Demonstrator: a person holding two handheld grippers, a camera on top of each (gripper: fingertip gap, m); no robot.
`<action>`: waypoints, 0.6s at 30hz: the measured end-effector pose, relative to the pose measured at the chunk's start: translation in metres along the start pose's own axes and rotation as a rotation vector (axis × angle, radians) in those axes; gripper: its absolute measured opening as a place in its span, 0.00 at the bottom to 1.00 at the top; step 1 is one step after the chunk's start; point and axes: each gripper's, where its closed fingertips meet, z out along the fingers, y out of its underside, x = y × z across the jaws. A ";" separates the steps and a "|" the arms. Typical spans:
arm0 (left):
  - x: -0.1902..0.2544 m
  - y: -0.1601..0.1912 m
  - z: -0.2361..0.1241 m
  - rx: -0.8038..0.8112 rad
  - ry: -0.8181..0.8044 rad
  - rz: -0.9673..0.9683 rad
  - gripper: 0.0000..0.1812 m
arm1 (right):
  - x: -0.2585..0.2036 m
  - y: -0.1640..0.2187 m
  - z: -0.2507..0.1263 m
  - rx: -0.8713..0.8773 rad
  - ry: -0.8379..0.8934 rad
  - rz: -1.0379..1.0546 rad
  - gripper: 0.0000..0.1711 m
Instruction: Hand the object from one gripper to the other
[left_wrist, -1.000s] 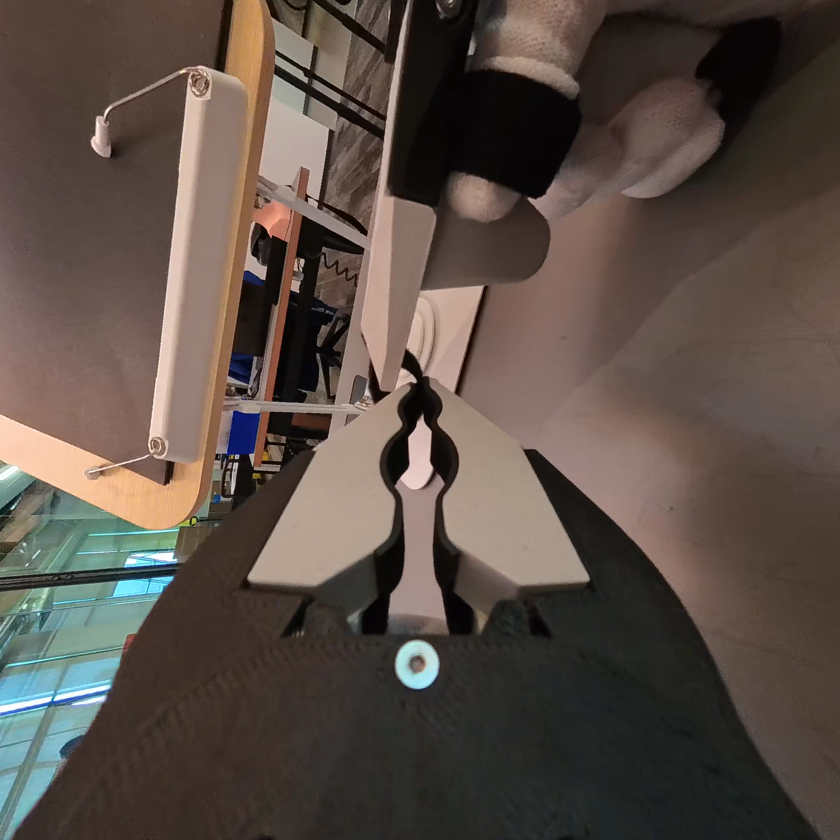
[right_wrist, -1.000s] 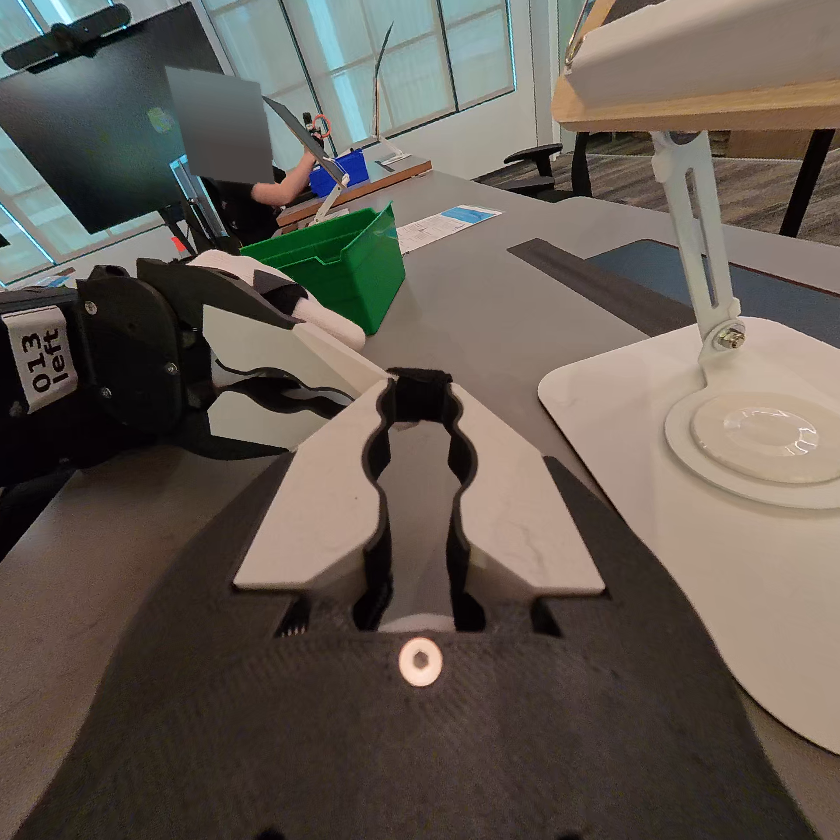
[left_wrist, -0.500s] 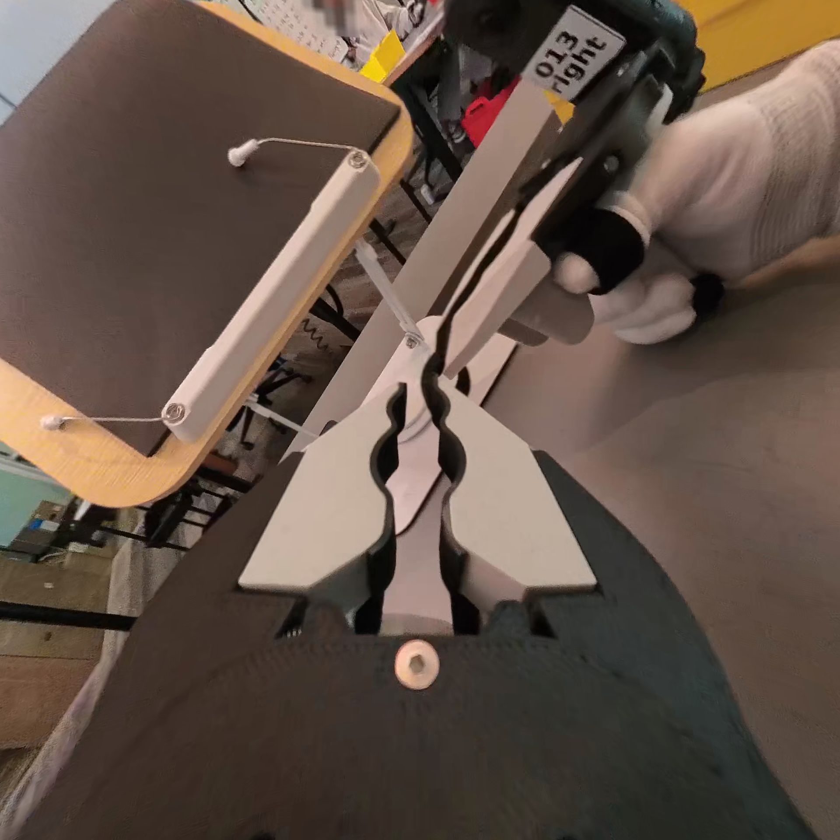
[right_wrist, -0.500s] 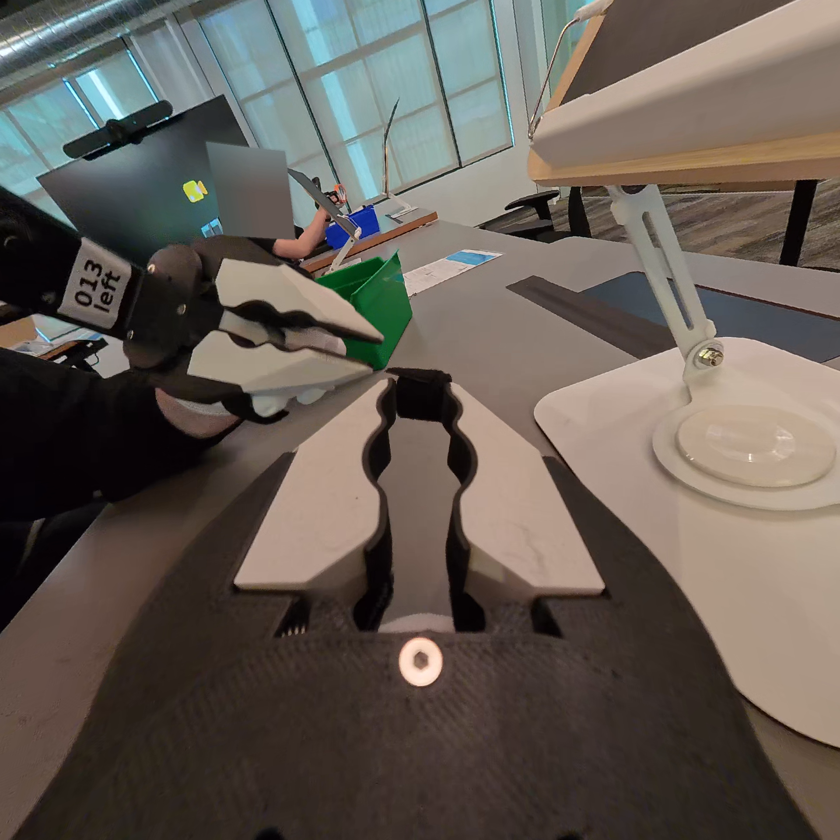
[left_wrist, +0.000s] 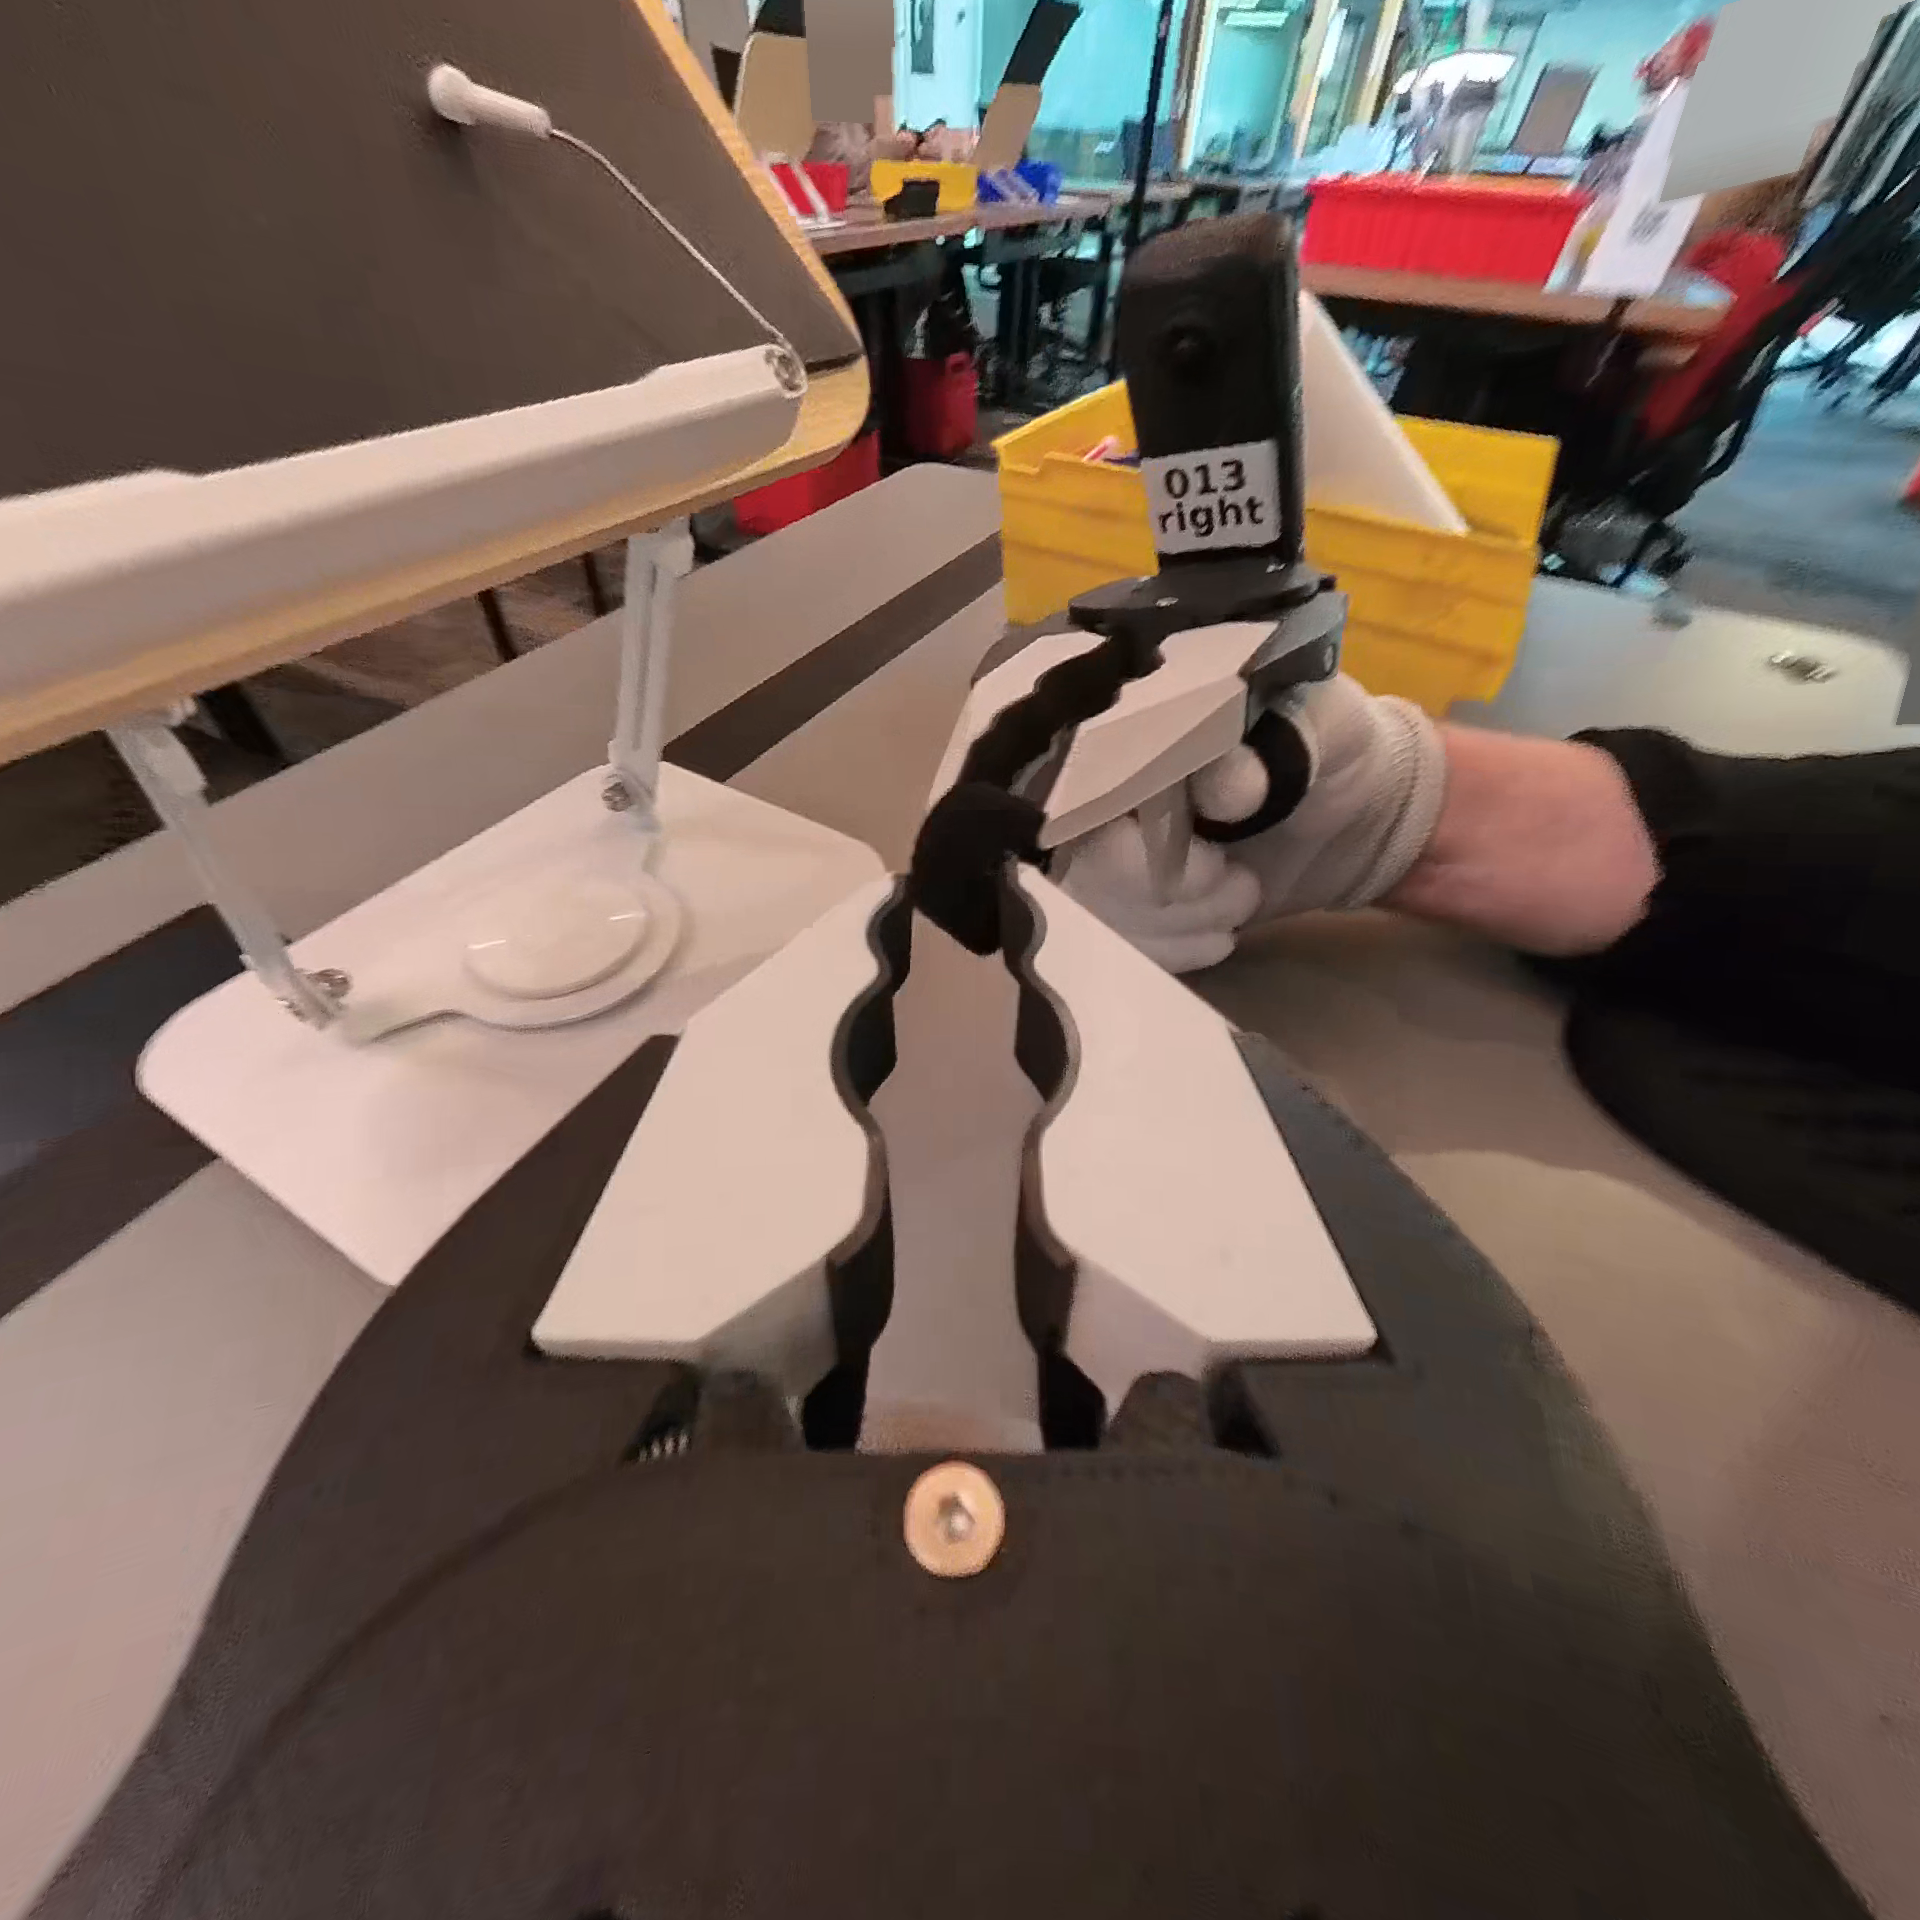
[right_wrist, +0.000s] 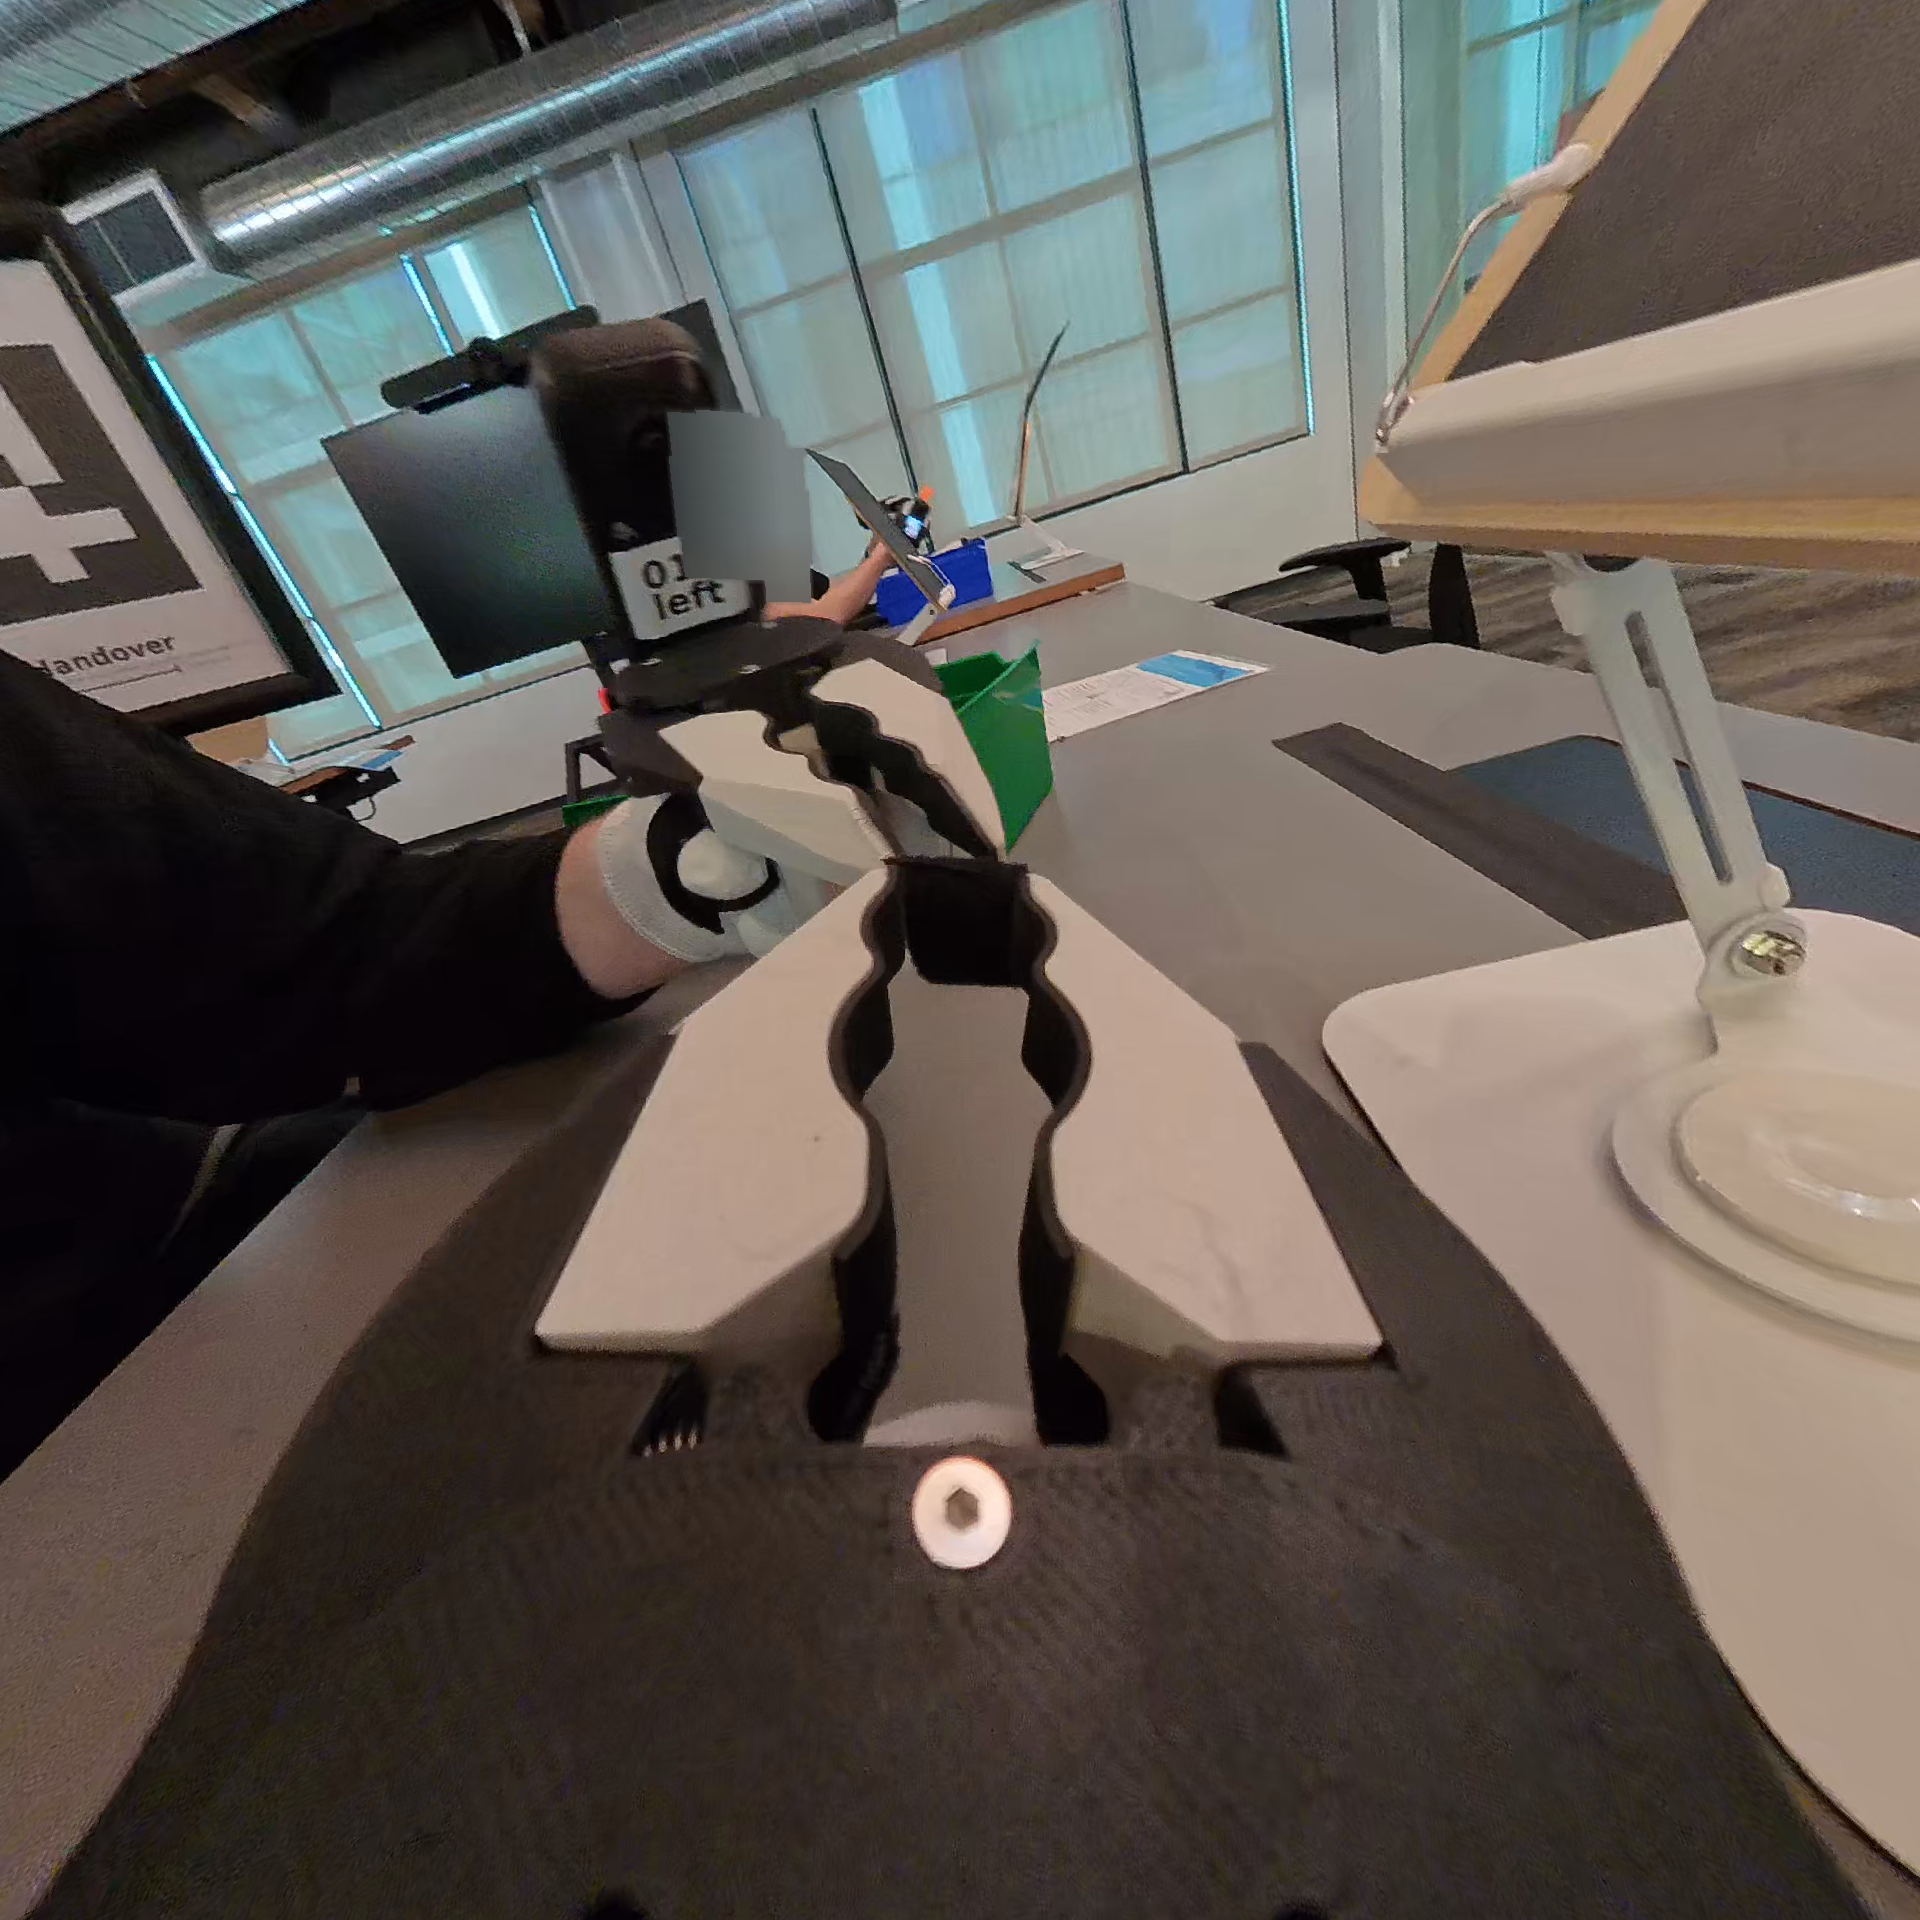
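While the black object (right_wrist: 961, 920) is pinched by the right gripper (right_wrist: 961, 883), the left gripper (left_wrist: 961, 894), fingers narrowly parted around it, should be closed before release.

Bright window daylight (right_wrist: 987, 312), soft shadows, wide-angle edge bending, slight motion blur.

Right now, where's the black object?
The black object sits pinched at the right gripper fingertips, above the grey table. In the left wrist view it reaches between the left gripper fingertips.
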 end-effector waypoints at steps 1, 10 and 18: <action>0.001 -0.001 -0.001 0.010 0.018 -0.027 0.09 | -0.002 -0.001 0.000 0.007 -0.009 -0.002 0.10; -0.010 0.003 0.002 -0.001 -0.091 0.063 0.12 | 0.003 -0.003 -0.001 0.016 0.027 -0.009 0.10; 0.011 0.002 0.005 0.015 0.050 -0.010 0.13 | -0.012 -0.003 0.002 0.017 -0.051 -0.027 0.10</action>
